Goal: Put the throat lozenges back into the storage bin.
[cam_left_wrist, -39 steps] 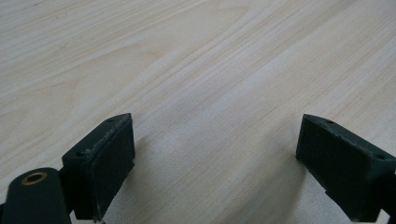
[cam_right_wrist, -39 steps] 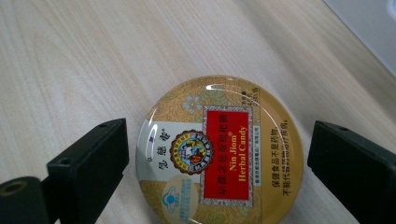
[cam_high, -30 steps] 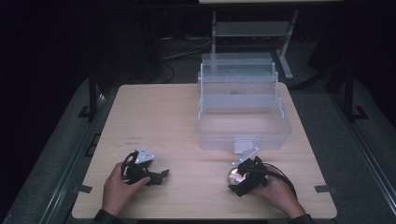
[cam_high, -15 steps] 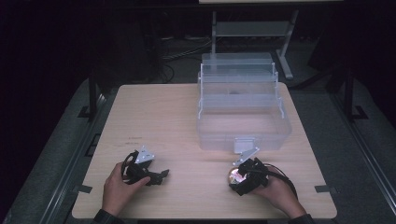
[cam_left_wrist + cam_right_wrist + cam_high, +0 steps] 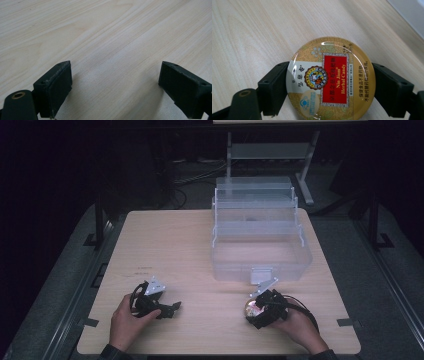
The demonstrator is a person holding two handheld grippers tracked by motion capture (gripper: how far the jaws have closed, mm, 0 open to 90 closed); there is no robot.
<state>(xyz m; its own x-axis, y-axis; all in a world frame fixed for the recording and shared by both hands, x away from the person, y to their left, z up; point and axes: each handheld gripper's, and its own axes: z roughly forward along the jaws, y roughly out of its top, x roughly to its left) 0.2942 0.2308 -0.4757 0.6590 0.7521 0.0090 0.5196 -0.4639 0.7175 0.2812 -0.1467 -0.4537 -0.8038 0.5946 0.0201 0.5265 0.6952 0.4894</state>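
The room lay mostly in darkness, and the light fell on a pale wooden table (image 5: 190, 245) with a fine straight grain. Grey carpet (image 5: 350, 250) covered the floor around it, with short strips of tape stuck near the table's front corners. Behind the table stood a grey metal stand (image 5: 270, 150) on splayed legs, and dark cables (image 5: 185, 175) trailed across the floor beside it.

On my counter (image 5: 165, 245), pale wood grain: one clear plastic tiered box (image 5: 260, 237), lid open, standing at the far right. Beyond it, a grey metal stand (image 5: 270, 150) on dark floor.
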